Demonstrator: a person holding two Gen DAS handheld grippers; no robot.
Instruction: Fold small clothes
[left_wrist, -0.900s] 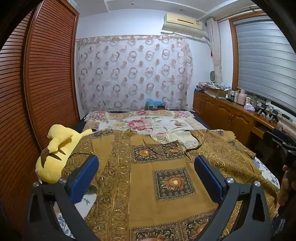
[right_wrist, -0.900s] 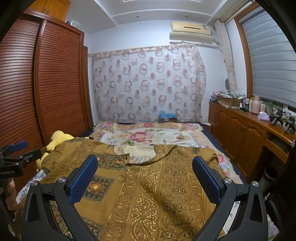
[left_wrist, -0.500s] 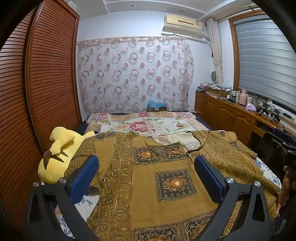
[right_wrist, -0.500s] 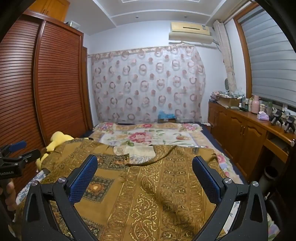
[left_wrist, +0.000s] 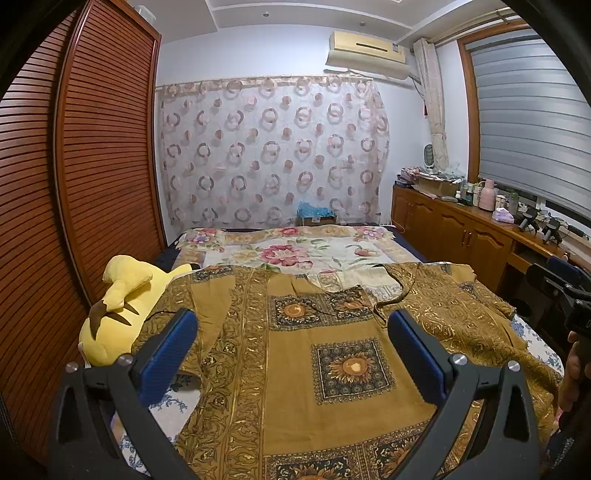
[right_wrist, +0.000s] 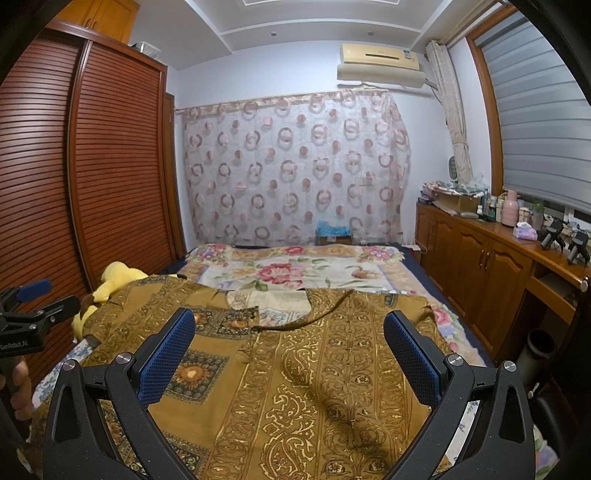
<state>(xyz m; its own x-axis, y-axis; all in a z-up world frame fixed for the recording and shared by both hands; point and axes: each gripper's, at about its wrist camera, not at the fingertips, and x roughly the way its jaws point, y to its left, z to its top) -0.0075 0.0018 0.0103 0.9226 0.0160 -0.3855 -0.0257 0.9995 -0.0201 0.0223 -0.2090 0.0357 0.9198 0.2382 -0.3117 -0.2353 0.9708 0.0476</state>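
- A bedroom: a bed (left_wrist: 295, 254) under a floral cover, a ring-patterned curtain (left_wrist: 273, 151) behind it, a louvred wardrobe (left_wrist: 92, 166) along one side.
- A golden-brown patterned garment (left_wrist: 314, 354) lies spread flat on the near half of the bed, neckline towards the curtain.
- A yellow plush toy (left_wrist: 122, 314) lies beside its sleeve.
- The left gripper (left_wrist: 291, 347) hovers above the garment, jaws wide apart, holding nothing.
- The right gripper (right_wrist: 290, 350) hovers likewise, jaws spread, empty.
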